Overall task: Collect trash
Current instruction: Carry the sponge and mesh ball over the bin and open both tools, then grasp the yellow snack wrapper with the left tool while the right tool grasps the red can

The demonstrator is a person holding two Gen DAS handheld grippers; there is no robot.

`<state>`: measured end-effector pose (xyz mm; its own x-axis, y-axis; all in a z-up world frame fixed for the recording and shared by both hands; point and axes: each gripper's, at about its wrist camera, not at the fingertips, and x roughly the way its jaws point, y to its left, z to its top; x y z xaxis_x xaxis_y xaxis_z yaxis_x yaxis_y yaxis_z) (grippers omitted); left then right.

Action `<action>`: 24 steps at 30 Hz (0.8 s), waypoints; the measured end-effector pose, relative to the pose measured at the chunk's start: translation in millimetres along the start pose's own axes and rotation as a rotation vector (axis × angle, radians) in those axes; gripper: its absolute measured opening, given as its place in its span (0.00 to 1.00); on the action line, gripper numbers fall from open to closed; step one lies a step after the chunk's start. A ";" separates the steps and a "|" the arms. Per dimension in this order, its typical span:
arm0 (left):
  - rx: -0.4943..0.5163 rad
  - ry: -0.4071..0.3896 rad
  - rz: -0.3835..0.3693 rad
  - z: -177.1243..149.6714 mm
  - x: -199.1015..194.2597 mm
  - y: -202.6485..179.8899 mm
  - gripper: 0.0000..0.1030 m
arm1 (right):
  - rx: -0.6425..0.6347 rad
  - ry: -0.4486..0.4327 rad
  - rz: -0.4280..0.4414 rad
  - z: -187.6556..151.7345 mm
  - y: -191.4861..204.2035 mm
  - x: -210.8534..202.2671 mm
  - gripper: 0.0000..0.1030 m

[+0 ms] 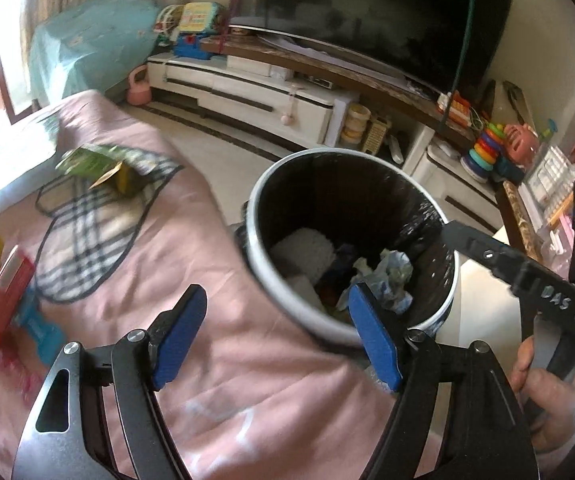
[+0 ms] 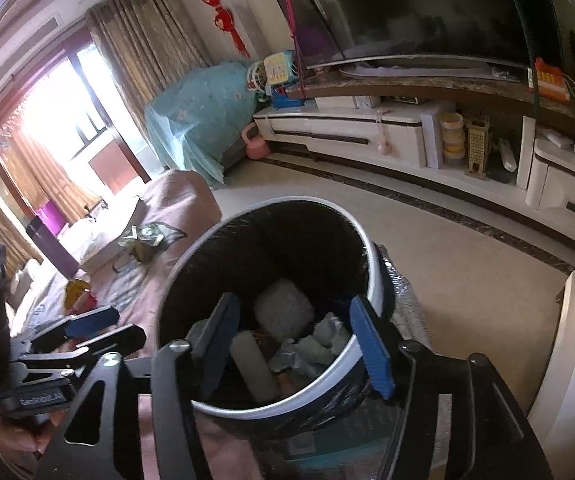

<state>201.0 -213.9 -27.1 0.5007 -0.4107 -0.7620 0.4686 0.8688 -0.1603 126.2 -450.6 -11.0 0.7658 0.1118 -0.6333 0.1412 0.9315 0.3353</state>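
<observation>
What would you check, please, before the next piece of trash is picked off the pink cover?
1. Left tool empty and open: ok, nothing between its blue pads.
2. Right tool empty and open: ok, poised over the trash bin.
3. Room in the bin: ok, crumpled paper and other waste lie low inside.
4. Trash left on the pink cover: ok, green carton and red box lie unobstructed.
5. Tools clear of each other: ok, they are apart.
6. Red box sharply seen: not ok, blurred.
</observation>
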 end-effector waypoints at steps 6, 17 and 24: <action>-0.079 -0.023 0.018 -23.3 -25.1 33.8 0.73 | 0.001 -0.020 0.071 -9.7 27.9 -6.1 0.80; -0.207 -0.080 0.119 -71.4 -75.6 108.0 0.73 | -0.054 0.073 0.171 -44.4 100.5 20.7 0.88; -0.294 -0.094 0.164 -95.6 -93.2 153.8 0.73 | -0.117 0.084 0.214 -63.8 144.2 35.1 0.88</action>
<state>156.8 -15.5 -40.7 0.6230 -0.2707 -0.7339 0.1535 0.9623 -0.2247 133.4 -290.3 -29.3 0.7147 0.3344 -0.6144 -0.0956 0.9168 0.3877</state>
